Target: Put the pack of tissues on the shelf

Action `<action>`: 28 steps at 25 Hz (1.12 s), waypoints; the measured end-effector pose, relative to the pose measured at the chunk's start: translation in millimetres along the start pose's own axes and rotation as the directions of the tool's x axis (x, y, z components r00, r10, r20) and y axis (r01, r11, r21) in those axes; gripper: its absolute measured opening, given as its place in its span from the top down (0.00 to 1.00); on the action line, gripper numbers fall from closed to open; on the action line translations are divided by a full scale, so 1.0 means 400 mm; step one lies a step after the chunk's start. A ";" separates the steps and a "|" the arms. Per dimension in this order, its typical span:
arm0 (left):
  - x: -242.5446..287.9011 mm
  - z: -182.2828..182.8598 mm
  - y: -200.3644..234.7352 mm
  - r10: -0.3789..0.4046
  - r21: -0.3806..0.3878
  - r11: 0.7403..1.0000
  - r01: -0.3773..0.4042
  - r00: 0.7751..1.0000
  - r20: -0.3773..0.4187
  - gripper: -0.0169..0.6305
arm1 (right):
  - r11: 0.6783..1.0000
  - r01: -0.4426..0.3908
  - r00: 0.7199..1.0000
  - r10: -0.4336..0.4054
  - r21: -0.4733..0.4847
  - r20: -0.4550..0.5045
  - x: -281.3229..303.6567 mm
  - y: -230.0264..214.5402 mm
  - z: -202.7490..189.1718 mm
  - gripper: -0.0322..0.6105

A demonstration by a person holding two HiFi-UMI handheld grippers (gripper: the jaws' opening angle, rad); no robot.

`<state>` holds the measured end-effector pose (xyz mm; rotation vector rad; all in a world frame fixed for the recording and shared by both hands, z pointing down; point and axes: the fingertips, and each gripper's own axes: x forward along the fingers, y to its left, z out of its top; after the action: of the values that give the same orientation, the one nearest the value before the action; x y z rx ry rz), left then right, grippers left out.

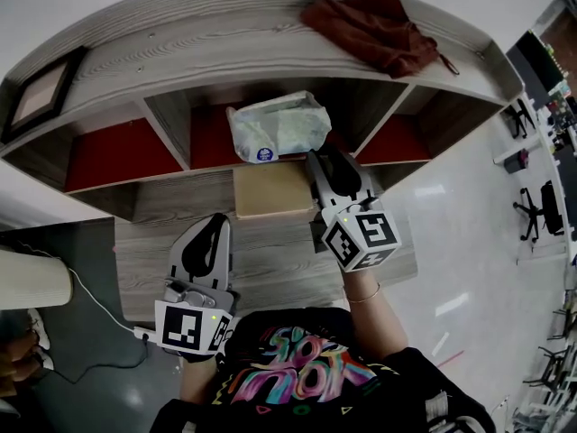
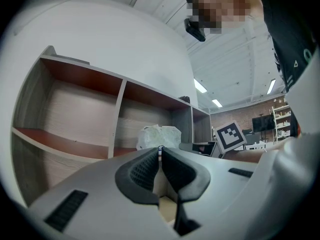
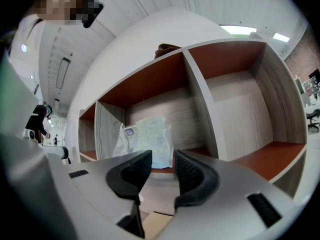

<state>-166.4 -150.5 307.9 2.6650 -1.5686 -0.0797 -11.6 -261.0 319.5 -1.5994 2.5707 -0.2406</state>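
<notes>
The pack of tissues [image 1: 278, 126], pale green-white plastic with a round blue mark, stands in the middle compartment of the wooden shelf [image 1: 167, 124], on its red floor. My right gripper [image 1: 317, 158] is just in front of the pack, at its right end. The jaws are open and nothing is between them. In the right gripper view the pack [image 3: 145, 139] stands free a short way beyond the parted right gripper [image 3: 162, 156]. My left gripper [image 1: 216, 221] hangs back over the desk, shut and empty. From the left gripper view the pack [image 2: 159, 136] shows beyond the closed left gripper [image 2: 160, 149].
A brown cloth [image 1: 379, 25] lies on the shelf top, and a picture frame [image 1: 41, 88] lies at its left end. A tan box [image 1: 270, 190] sits on the desk [image 1: 279, 260] below the pack. The left [image 1: 117, 156] and right compartments hold nothing. Office chairs [image 1: 536, 210] stand far right.
</notes>
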 end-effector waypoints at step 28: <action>0.008 -0.012 -0.039 0.008 0.028 1.000 -0.007 1.000 -0.024 0.92 | 0.982 -0.186 0.980 0.185 -0.009 -0.071 -0.271 0.022 -0.013 0.77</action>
<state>-150.9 -145.8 311.5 2.6701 -1.5843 -0.0264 27.7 -159.4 323.5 -1.3664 2.7590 -0.2641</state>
